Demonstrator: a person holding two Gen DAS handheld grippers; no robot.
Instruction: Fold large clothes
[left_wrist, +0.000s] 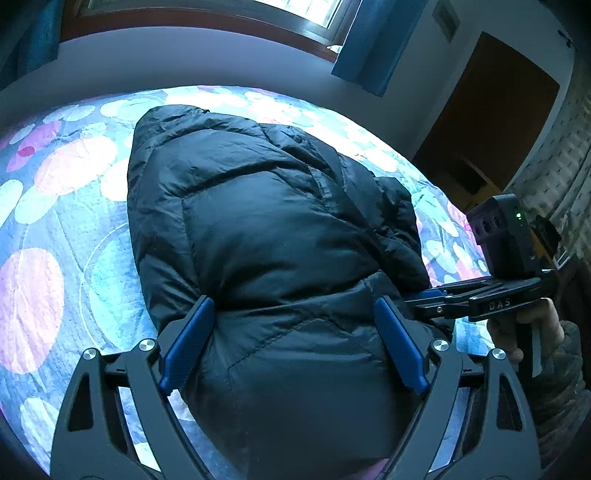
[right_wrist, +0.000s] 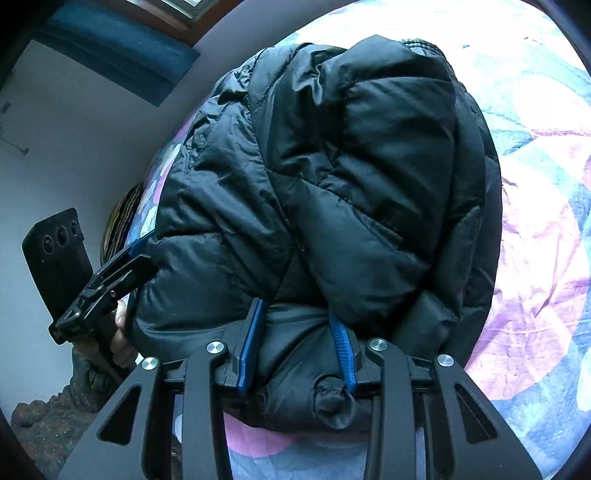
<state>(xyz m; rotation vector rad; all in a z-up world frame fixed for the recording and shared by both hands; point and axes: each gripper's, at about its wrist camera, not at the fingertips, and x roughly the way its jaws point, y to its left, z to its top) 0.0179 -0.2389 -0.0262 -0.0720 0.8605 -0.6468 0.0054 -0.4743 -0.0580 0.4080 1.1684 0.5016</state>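
A black puffer jacket (left_wrist: 266, 206) lies bundled and folded on the bed. In the left wrist view my left gripper (left_wrist: 293, 304) straddles its near end, jaws spread wide, with the padded fabric filling the gap and bulging against both blue pads (left_wrist: 186, 343). My right gripper (right_wrist: 295, 310) has its jaws much closer together and pinches a thick fold of the jacket (right_wrist: 369, 166) at the near edge. Each tool shows in the other's view: the right gripper (left_wrist: 421, 295) reaches into the jacket's right side, and the left gripper (right_wrist: 142, 247) bites its left side.
A floral bedspread (left_wrist: 55, 192) in pink, blue and white covers the bed around the jacket. Behind it are a pale wall, a window with blue curtains (left_wrist: 373, 44) and a dark doorway (left_wrist: 487, 122). A person's hand (left_wrist: 506, 332) and mottled sleeve hold the right tool.
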